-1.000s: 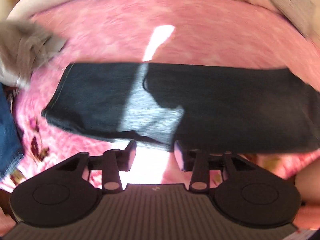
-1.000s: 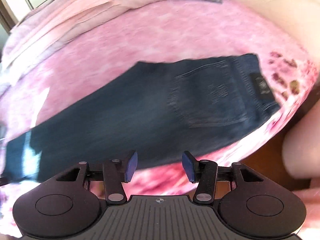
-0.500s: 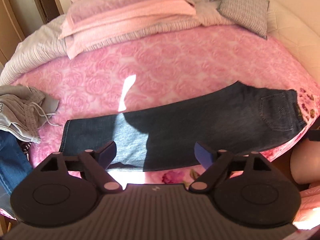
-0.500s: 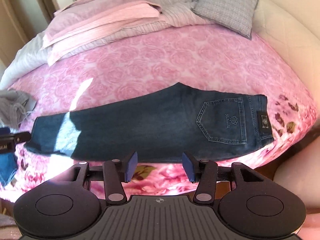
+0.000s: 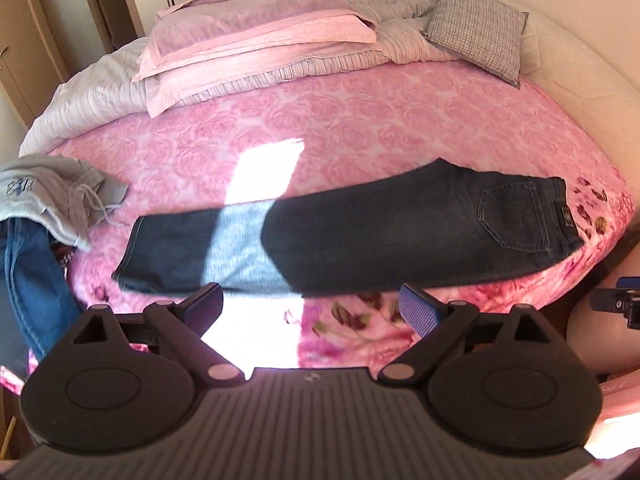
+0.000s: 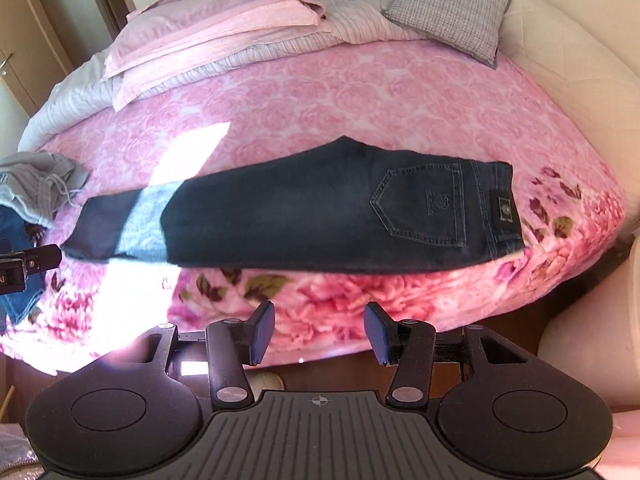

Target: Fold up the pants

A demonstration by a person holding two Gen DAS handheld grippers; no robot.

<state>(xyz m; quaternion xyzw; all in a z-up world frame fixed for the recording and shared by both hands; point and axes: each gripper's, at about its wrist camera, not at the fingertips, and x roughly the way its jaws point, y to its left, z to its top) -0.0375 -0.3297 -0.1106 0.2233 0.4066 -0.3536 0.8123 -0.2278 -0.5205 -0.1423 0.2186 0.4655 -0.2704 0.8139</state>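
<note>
Pants (image 5: 360, 236) of dark denim lie flat near the front edge of the pink bed (image 5: 360, 128), already doubled leg on leg, long axis running across the middle of the left wrist frame: hem at centre left, waistband and back pocket at centre right. A bright strip of sunlight crosses the lower leg. The left tool (image 5: 310, 310) sits at the bottom of the frame with its fingers spread wide apart and nothing between them; the denim's near edge shows just above them in the picture, though the tool looks held off from the bed. A grey garment (image 5: 48, 196) and blue jeans (image 5: 28, 280) lie at the left edge, close to the hem but apart from it.

In the right wrist view the pants (image 6: 300, 216) again span the frame's middle, the stitched pocket and waistband patch at centre right, the hem far left. The right tool (image 6: 320, 334) hangs at bottom centre, fingers parted and empty, with a band of flowered bedspread between it and the denim. I judge the right hand nearer the waistband and the left nearer the hem, so the next fold would likely bring one end over the other along that long axis
</note>
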